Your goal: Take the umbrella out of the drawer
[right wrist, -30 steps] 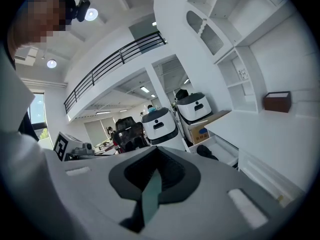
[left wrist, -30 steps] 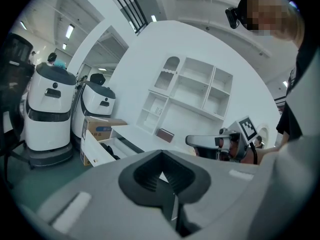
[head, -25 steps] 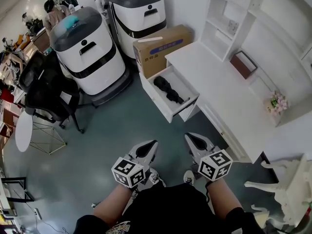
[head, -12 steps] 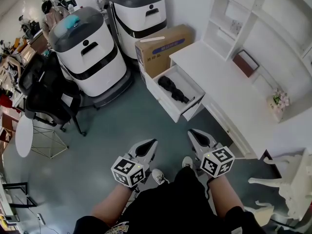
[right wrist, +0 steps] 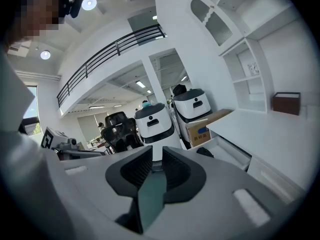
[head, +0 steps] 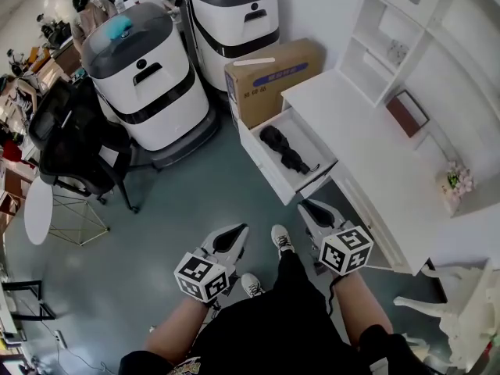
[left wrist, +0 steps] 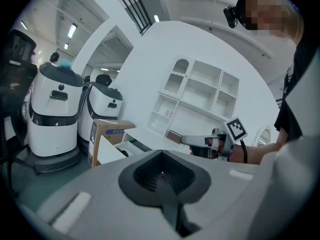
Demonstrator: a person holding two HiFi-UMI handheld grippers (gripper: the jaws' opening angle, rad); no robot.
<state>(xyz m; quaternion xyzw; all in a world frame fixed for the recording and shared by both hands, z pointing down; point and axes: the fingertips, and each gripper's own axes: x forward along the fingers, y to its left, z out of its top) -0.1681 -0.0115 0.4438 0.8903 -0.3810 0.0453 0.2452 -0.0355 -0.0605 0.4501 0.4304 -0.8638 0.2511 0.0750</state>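
A black folded umbrella (head: 283, 148) lies in the open white drawer (head: 269, 172) under the desk, and also shows as a dark lump (right wrist: 205, 152) in the right gripper view. Both grippers hang in the air, short of the drawer and apart from it. My left gripper (head: 238, 231) is shut and empty, its pads (left wrist: 162, 173) meeting. My right gripper (head: 307, 206) has just been opening; a narrow gap shows between its jaws (right wrist: 153, 166) and nothing is between them.
A white desk (head: 367, 155) with shelves (head: 398, 45) runs along the right. A cardboard box (head: 273, 76) stands behind the drawer. Two white-and-grey machines (head: 144, 76) (head: 234, 22) and a black office chair (head: 74, 143) stand at the left. My feet are on the grey-green floor (head: 195, 194).
Both grippers and the person's legs have moved forward towards the drawer. The drawer and desk now lie closer to the right gripper in the head view.
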